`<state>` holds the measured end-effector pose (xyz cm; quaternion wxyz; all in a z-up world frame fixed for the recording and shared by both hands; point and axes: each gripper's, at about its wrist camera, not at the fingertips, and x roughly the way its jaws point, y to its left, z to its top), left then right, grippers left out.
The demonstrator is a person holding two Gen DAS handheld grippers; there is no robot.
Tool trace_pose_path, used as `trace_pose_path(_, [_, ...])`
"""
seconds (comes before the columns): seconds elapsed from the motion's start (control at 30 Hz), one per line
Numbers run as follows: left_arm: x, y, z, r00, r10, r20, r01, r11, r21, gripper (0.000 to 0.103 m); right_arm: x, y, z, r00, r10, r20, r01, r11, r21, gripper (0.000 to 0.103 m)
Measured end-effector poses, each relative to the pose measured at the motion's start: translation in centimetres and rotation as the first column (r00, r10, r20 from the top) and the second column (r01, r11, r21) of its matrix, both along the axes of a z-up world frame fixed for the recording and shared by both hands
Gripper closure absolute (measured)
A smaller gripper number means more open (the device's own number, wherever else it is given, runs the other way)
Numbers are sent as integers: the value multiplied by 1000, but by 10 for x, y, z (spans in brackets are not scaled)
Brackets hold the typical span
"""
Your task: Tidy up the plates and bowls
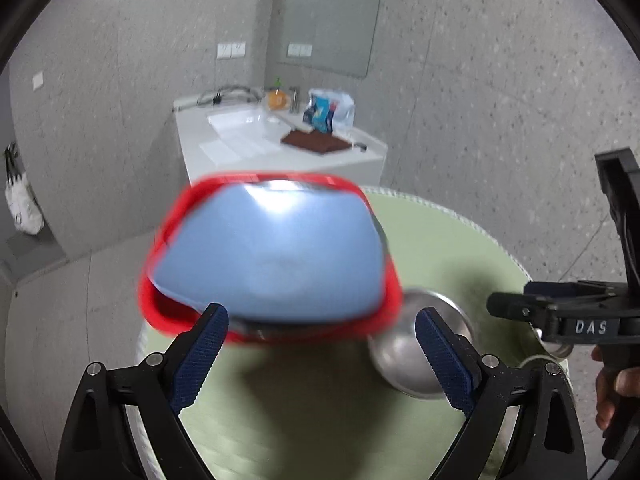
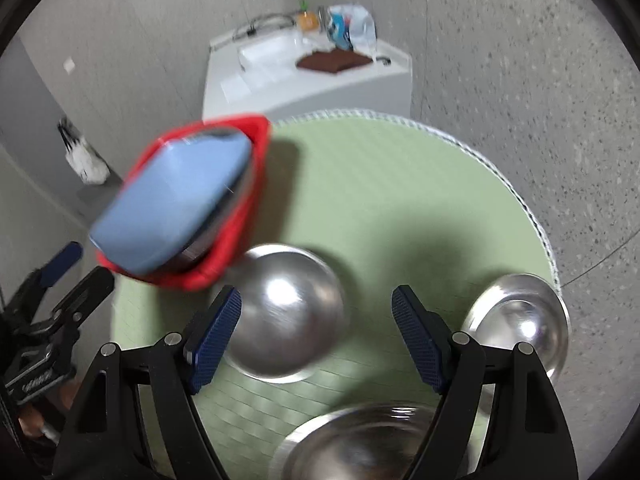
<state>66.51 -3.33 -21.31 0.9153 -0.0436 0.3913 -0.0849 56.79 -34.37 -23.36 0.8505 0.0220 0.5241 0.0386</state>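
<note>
Red tray (image 1: 160,304) holding blue plate (image 1: 272,256) on green surface (image 2: 380,184), three steel bowls (image 2: 284,312) nearby, left gripper (image 1: 322,336) and right gripper (image 2: 316,320) jaws both spread wide, gripping nothing

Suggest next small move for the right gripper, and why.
Probably ease the right gripper down and slightly left onto the upturned steel bowl. Its jaws are open and empty, the bowl sits just ahead between them on the green mat, and the red tray of stacked plates lies beside it.
</note>
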Motion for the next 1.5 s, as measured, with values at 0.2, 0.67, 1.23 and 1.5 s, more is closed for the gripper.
trace_pose_path(0.2, [12,-72,1,998,-60,-28,60,998,-3,11,-8,-58,2,1000,-7,9,7,999,52,23])
trace_pose_path(0.67, [89,-243,-36,919,-318,-233,341,938,68,29,-41,-204,-20,968,-250,-17,250,968,6,24])
trace_pose_path(1.23, [100,-274,-38,867,-429,-252,449,893,26,94,-57,-215,-41,966,-253,-45,257,949,181,89])
trace_pose_path(1.5, [46,-214,31,897,-433,-88,432,902,-33,94,-86,-176,41,964,-228,138,206,966,157,89])
